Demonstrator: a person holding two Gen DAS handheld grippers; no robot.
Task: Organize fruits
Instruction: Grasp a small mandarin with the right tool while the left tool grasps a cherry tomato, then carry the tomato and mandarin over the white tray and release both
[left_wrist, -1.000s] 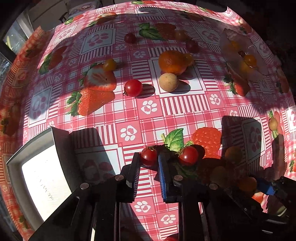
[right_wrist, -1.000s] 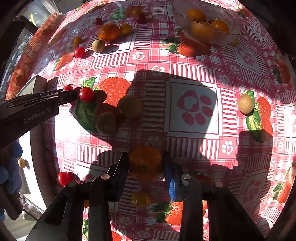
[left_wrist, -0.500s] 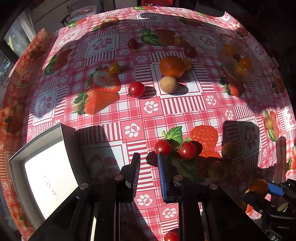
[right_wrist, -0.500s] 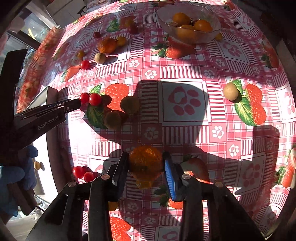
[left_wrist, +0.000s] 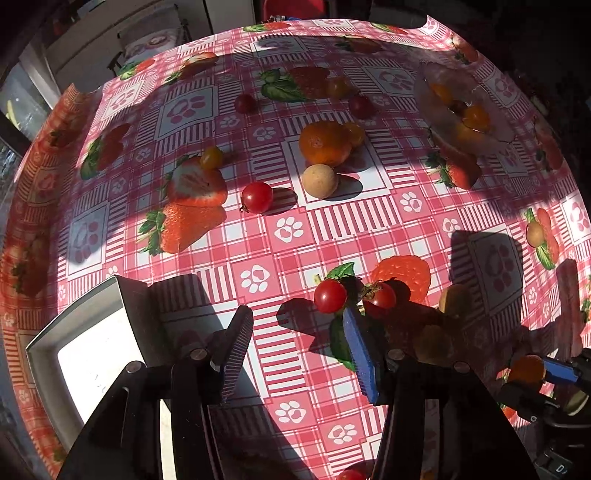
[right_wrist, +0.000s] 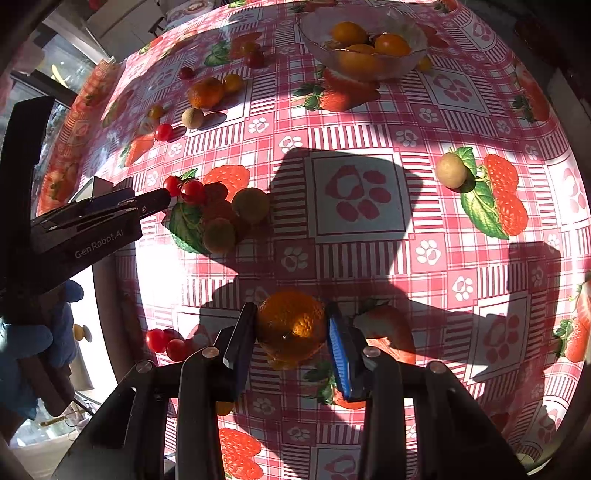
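Sunlit table under red-checked strawberry-print cloth (left_wrist: 295, 236). Left gripper (left_wrist: 295, 354) over cloth, jaws opening, nothing between; two cherry tomatoes (left_wrist: 330, 295) on cloth just beyond its blue-padded finger. Metal tray (left_wrist: 133, 314) beside it, contents not discernible. Right gripper (right_wrist: 291, 339) clamped on orange (right_wrist: 291, 325), off cloth. Farther back: glass bowl (right_wrist: 413, 59) with orange-yellow fruits; loose fruit scattered across cloth.

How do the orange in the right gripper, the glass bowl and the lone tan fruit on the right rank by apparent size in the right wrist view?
1. Glass bowl, widest even though farthest.
2. Orange, enlarged by sitting close to the camera, between the right gripper's pads.
3. Tan fruit, clearly smallest.
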